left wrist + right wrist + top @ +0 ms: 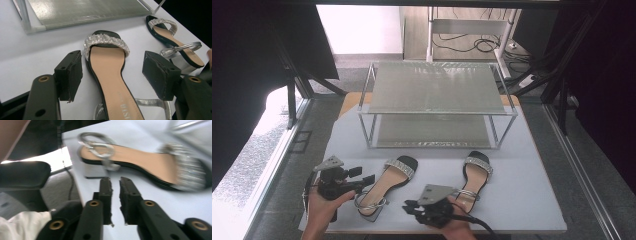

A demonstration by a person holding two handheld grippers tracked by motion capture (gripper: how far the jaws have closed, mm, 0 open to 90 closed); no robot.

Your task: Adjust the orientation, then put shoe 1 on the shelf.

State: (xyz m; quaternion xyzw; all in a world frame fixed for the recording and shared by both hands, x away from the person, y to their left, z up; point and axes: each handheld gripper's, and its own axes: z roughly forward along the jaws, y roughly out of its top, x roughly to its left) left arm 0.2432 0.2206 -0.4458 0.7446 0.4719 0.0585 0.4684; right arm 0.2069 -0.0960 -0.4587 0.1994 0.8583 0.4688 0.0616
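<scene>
While my left fingers [113,75] gape astride a sandal [110,72], right fingers [115,195] barely parted, empty, grey worktop [522,185], two-tier rack [437,95], cabled floor beyond.

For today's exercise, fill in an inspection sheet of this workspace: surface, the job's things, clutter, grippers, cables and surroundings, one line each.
Surface: pale grey tabletop, bare around the shoes.
Job's things: two black block-heeled sandals with silver beaded toe straps; left sandal lies between the left gripper's open jaws, right sandal lies apart nearer the right edge.
Clutter: nothing seen.
Grippers: left gripper open, straddling the left sandal without touching; right gripper has a narrow gap, nothing between its jaws.
Cables: black cable trails from the right gripper; more cables on the floor behind.
Surroundings: two-tier metal-framed shoe rack behind, shelves bare.
</scene>
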